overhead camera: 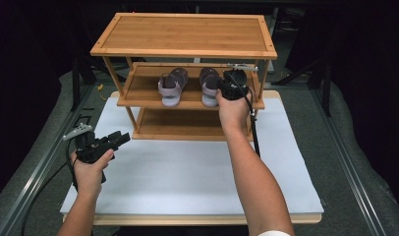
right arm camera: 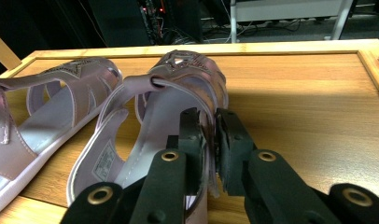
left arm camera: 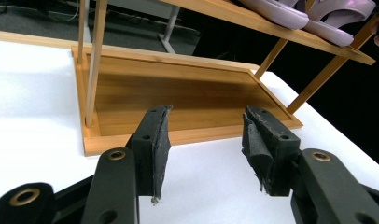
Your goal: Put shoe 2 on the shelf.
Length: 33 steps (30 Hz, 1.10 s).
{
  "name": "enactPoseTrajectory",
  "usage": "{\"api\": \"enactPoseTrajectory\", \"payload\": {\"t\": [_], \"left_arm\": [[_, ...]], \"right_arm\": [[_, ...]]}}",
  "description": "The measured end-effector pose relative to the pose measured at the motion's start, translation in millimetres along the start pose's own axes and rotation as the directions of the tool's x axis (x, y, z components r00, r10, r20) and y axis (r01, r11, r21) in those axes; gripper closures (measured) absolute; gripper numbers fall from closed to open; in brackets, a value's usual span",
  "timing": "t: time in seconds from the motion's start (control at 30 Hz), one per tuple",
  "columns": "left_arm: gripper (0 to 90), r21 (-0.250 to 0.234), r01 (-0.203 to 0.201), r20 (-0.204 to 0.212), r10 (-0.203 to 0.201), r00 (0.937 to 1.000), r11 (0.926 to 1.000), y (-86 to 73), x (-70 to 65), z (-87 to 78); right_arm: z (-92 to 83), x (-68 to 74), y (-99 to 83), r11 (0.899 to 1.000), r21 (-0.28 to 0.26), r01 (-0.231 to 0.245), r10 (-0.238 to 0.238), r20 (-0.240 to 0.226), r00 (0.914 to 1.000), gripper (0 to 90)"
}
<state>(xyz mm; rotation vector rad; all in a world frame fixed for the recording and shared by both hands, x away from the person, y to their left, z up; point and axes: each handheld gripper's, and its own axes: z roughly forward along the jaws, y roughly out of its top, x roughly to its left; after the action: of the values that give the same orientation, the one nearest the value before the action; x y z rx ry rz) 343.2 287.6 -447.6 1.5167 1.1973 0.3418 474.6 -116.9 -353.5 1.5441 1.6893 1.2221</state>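
A pair of mauve sandals stands on the middle shelf (overhead camera: 143, 93) of a three-tier bamboo rack. The left sandal (overhead camera: 170, 86) (right arm camera: 43, 116) sits free beside the right sandal (overhead camera: 209, 84) (right arm camera: 178, 88). My right gripper (overhead camera: 221, 87) (right arm camera: 210, 140) reaches in from the front at the right sandal's heel. Its pads pinch the thin heel strap (right arm camera: 209, 126) between them. My left gripper (overhead camera: 120, 139) (left arm camera: 206, 140) hovers low over the white mat at the left, open and with nothing between its pads. It points at the bottom shelf (left arm camera: 187, 93).
The rack's top shelf (overhead camera: 185, 34) overhangs the sandals, with slim posts (left arm camera: 95, 60) at its corners. The rack stands at the back of a white mat (overhead camera: 197, 172) on a wooden board. A cable (overhead camera: 253, 125) trails from the right gripper.
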Motion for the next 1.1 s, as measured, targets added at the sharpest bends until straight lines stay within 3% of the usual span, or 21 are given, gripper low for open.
{"api": "enactPoseTrajectory", "payload": {"t": [0.27,0.47,0.57,0.7,0.73,0.9,1.1], "left_arm": [[50.9,-0.001,-0.007,0.003,0.007,1.0,1.0,0.7,-3.3,1.4],[50.9,0.007,-0.016,0.004,0.016,0.9999,0.9999,0.6,-5.9,4.4],[51.0,0.003,-0.019,0.002,0.019,0.9998,0.9998,1.6,-6.9,4.8],[52.0,0.007,-0.04,-0.001,0.04,0.9992,0.9992,4.1,-11.4,6.7],[53.8,0.005,-0.043,-0.002,0.043,0.9991,0.9991,4.4,-13.4,8.0],[59.5,0.008,-0.081,-0.014,0.081,0.9966,0.9967,14.4,-24.3,16.8],[78.5,0.021,-0.142,-0.027,0.143,0.9894,0.9896,35.2,-39.8,37.1]], "right_arm": [[-4.9,1.0,1.7,1.0,-0.013,-0.016,0.015,-0.032,0.9994,73.9],[-19.4,-3.0,5.7,0.998,-0.061,0.003,-0.007,-0.063,0.998,70.1],[-24.9,-3.4,5.8,0.998,-0.056,0.027,-0.03,-0.059,0.9978,70.0],[-39.3,-3.0,4.5,0.997,-0.069,0.034,-0.041,-0.102,0.9939,69.3],[-44.8,-2.7,3.2,0.996,-0.068,0.052,-0.059,-0.108,0.9924,69.4],[-55.9,-5.0,0.0,0.995,-0.078,0.056,-0.065,-0.121,0.9906,71.1],[-61.9,-10.7,-5.1,0.993,-0.068,0.095,-0.102,-0.107,0.989,77.3]]}}
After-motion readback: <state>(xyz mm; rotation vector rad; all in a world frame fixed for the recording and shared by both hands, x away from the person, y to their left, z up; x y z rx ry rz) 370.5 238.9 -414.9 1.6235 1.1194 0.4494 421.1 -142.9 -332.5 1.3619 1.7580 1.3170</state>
